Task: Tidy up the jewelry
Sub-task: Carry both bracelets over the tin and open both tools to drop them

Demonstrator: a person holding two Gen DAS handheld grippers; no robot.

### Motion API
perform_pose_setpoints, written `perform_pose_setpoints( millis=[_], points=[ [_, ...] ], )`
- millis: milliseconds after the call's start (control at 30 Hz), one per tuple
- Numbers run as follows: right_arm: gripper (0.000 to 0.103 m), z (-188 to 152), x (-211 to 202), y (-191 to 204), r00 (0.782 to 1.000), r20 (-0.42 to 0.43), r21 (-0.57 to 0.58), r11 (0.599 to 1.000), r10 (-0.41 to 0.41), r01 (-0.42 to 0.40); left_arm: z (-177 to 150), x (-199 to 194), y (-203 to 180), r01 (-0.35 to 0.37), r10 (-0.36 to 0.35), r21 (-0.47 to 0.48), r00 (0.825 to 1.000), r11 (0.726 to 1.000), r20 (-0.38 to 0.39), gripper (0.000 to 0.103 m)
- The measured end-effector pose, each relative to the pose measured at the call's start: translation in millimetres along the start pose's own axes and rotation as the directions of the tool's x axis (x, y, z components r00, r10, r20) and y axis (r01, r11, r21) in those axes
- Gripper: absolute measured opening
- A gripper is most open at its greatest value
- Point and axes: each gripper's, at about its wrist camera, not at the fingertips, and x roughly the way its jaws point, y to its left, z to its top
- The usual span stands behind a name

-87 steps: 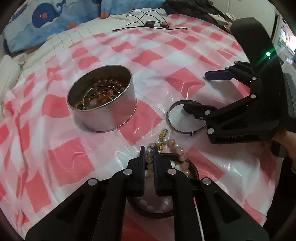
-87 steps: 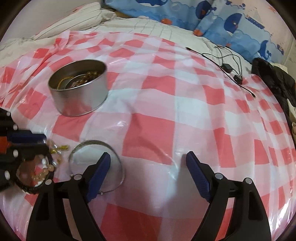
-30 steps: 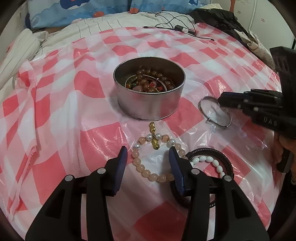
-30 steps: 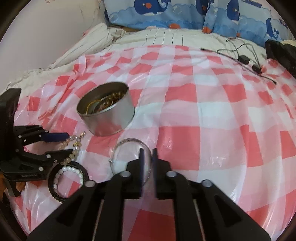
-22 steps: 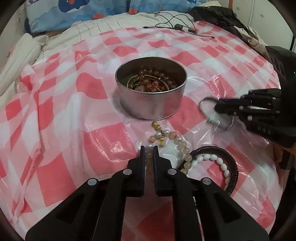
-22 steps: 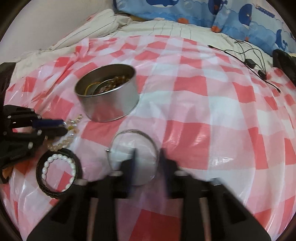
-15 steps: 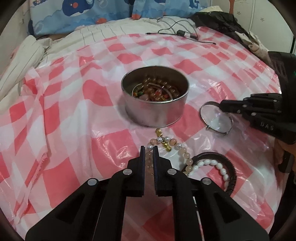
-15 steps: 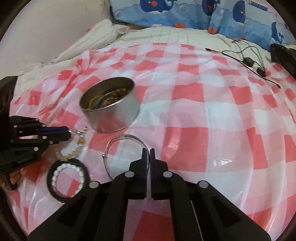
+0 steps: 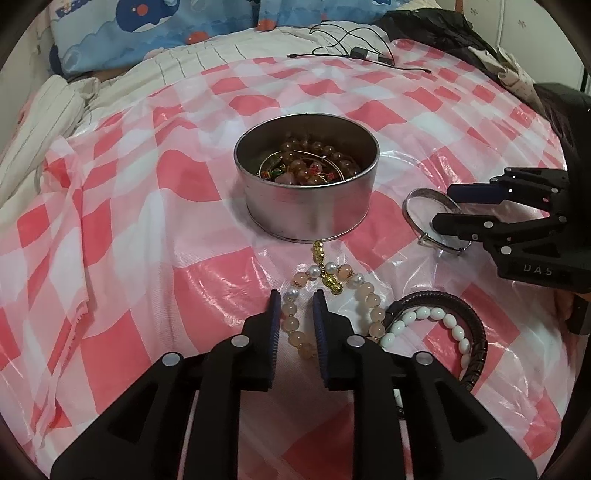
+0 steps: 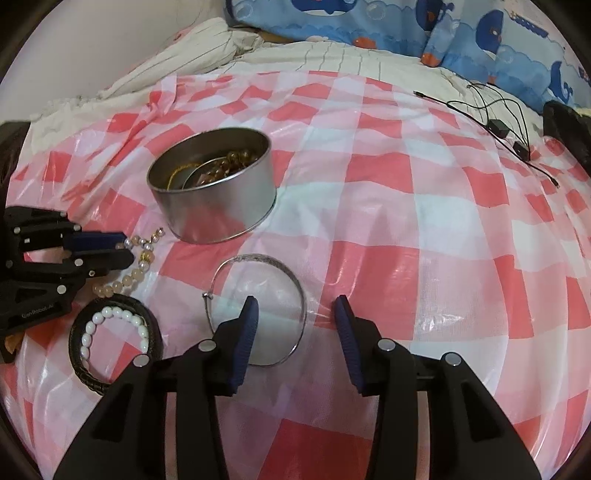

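Note:
A round metal tin (image 9: 306, 192) holding beaded jewelry stands on the red-checked cloth; it also shows in the right wrist view (image 10: 214, 186). My left gripper (image 9: 295, 306) is open, its fingers on either side of the left arc of a peach bead bracelet (image 9: 369, 295) with gold charms. A white bead bracelet (image 9: 439, 319) lies inside a black braided band (image 9: 476, 332) to its right. My right gripper (image 10: 295, 314) is open over the right rim of a thin silver bangle (image 10: 258, 306), which also shows in the left wrist view (image 9: 424, 206).
The checked plastic cloth (image 10: 424, 206) covers a bed. Black cables and small adapters (image 10: 506, 129) lie at the far right. Whale-print pillows (image 10: 443, 26) and a striped sheet (image 9: 44, 110) lie at the back. Dark clothing (image 9: 443, 29) sits at the far corner.
Both grippers were shut half a second ago and are now open. The peach bracelet and the silver bangle lie on the cloth.

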Motion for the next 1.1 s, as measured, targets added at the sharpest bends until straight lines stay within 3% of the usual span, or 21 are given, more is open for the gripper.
perform_pose_setpoints(
  millis=[33, 100, 133, 167, 200, 467, 700, 967, 1100],
  points=[
    [0.023, -0.4, 0.2, 0.8, 1.000, -0.002, -0.002, 1.000, 0.009, -0.009, -0.1, 0.1, -1.6, -0.007, 0.007, 0.010, 1.000, 1.000, 0.000, 0.017],
    [0.012, -0.7, 0.3, 1.2, 1.000, -0.002, -0.003, 1.000, 0.015, -0.015, 0.3, 0.0, -3.4, -0.016, 0.016, 0.020, 1.000, 1.000, 0.000, 0.017],
    [0.007, -0.8, -0.3, 0.7, 1.000, 0.000, 0.000, 1.000, 0.021, -0.021, 0.4, -0.3, -3.8, -0.019, 0.019, 0.024, 1.000, 1.000, 0.000, 0.016],
    [0.006, -0.3, -0.7, 0.7, 1.000, 0.003, 0.002, 1.000, 0.024, -0.024, 0.5, -0.7, -4.3, -0.020, 0.020, 0.027, 1.000, 0.999, -0.001, 0.007],
    [0.004, -0.1, -2.4, 0.0, 0.999, 0.011, 0.008, 0.999, 0.032, -0.032, 0.8, -1.1, -5.0, -0.015, 0.015, 0.031, 1.000, 0.999, -0.003, 0.007],
    [0.003, 4.8, -15.1, -14.3, 0.983, 0.081, 0.113, 0.978, 0.165, -0.174, 4.9, -16.7, -0.5, -0.001, 0.001, 0.014, 0.999, 1.000, 0.038, 0.007],
    [0.003, 11.6, -32.3, -27.5, 0.947, 0.190, 0.179, 0.940, 0.258, -0.292, 18.9, -54.3, 14.9, 0.073, -0.066, -0.048, 0.988, 0.996, 0.142, 0.007],
    [0.003, 25.2, -45.9, -29.8, 0.921, 0.274, 0.177, 0.926, 0.278, -0.333, 43.3, -85.7, 25.0, 0.123, -0.099, -0.086, 0.967, 0.989, 0.235, 0.007],
    [0.003, 36.1, -45.4, -25.2, 0.924, 0.279, 0.153, 0.938, 0.262, -0.313, 65.0, -86.1, 27.1, 0.166, -0.132, -0.111, 0.955, 0.980, 0.264, 0.007]
  ],
)
